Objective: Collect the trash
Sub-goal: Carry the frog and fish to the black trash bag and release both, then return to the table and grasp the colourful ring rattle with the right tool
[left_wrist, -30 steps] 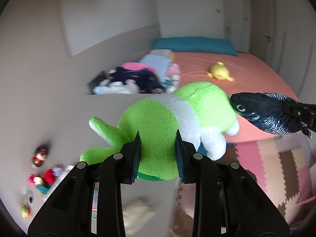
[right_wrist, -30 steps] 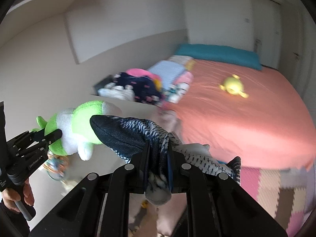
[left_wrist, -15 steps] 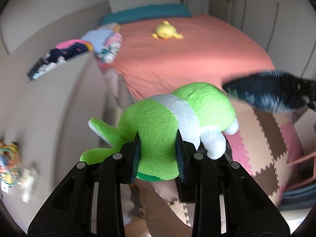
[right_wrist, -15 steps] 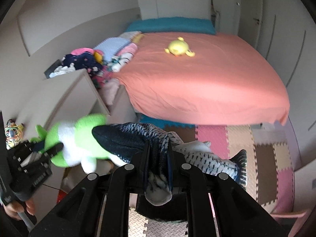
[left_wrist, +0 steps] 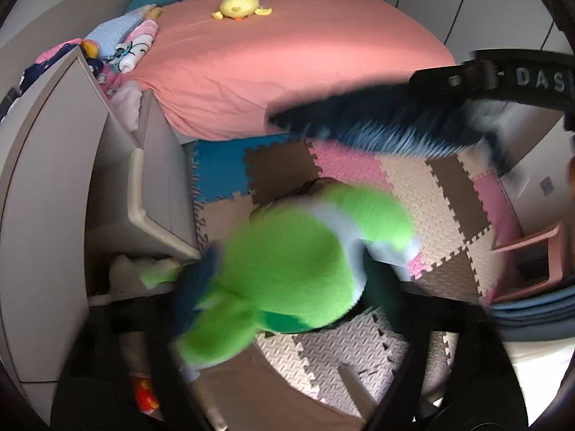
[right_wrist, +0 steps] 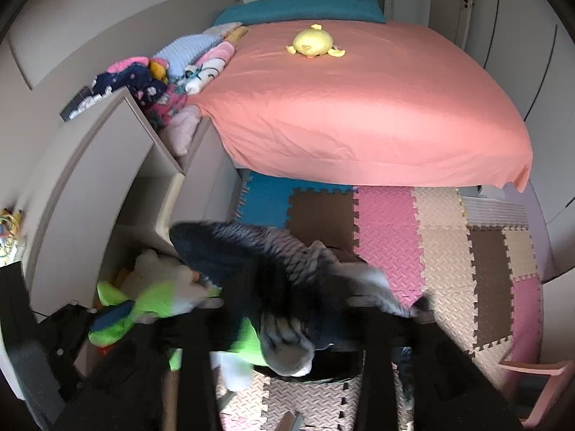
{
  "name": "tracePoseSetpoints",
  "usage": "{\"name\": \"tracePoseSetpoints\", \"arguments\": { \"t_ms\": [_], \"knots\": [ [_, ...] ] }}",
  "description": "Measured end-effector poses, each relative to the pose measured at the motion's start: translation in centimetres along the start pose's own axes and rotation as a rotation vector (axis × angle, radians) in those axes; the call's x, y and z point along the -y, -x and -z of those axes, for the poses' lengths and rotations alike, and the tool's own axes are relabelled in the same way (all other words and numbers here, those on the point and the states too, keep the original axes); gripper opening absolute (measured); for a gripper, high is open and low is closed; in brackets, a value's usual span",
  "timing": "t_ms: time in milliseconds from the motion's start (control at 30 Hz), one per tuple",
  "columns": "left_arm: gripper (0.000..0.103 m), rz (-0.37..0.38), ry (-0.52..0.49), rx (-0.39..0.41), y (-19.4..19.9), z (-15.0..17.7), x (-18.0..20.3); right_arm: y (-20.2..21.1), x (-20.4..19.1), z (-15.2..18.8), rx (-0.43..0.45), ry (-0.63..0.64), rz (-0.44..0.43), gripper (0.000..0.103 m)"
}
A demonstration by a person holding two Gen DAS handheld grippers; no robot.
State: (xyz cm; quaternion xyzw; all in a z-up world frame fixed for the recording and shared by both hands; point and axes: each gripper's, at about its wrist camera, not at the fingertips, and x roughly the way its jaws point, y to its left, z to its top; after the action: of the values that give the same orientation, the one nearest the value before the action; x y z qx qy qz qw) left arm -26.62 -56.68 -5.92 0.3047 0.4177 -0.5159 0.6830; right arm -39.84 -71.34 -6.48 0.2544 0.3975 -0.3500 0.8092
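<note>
Left claw: the left claw (left_wrist: 291, 287) is blurred; its jaws appear to stand apart on either side of the green plush toy (left_wrist: 298, 273), not pinching it.
Right claw: the right claw (right_wrist: 287, 323) also looks spread, with the plush fish (right_wrist: 258, 262) lying loose across the gap.
Where the toys are: both are in the air above the floor mat (right_wrist: 442, 251), near its edge by the cabinet, over a dark round bin (right_wrist: 337, 366).
Handling: I judge both toys light, soft and squashy, with nothing to break. A pinch across the belly of the green one and the middle of the fish should hold. The limbs and tail flop.
Bin: only part of the rim shows beneath the toys, so I cannot tell what is inside.
Drawer: the open cabinet drawer (right_wrist: 169, 212) beside the bin holds a white and green stuffed toy (right_wrist: 154, 269).
Bed: a yellow duck toy (right_wrist: 312, 41) sits near the head end, and a heap of clothes (right_wrist: 143, 82) lies along the edge nearest the cabinet.
</note>
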Motion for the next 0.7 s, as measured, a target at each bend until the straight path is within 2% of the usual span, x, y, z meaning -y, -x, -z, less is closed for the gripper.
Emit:
{"name": "tracePoseSetpoints", "arguments": {
  "t_ms": [33,433,700],
  "knots": [
    [0.097,-0.018,-0.004,0.023,0.2,0.0,0.2,0.1,-0.2,0.1,0.017,0.001,0.023,0.083],
    [0.097,-0.027,0.021,0.014,0.4,-0.6,-0.3,0.3,-0.6,-0.5,0.019,0.001,0.012,0.083],
    [0.097,-0.041,0.033,0.045,2.7,-1.1,-2.5,2.2,-3.6,-2.2,0.054,0.039,-0.029,0.083]
  ]
}}
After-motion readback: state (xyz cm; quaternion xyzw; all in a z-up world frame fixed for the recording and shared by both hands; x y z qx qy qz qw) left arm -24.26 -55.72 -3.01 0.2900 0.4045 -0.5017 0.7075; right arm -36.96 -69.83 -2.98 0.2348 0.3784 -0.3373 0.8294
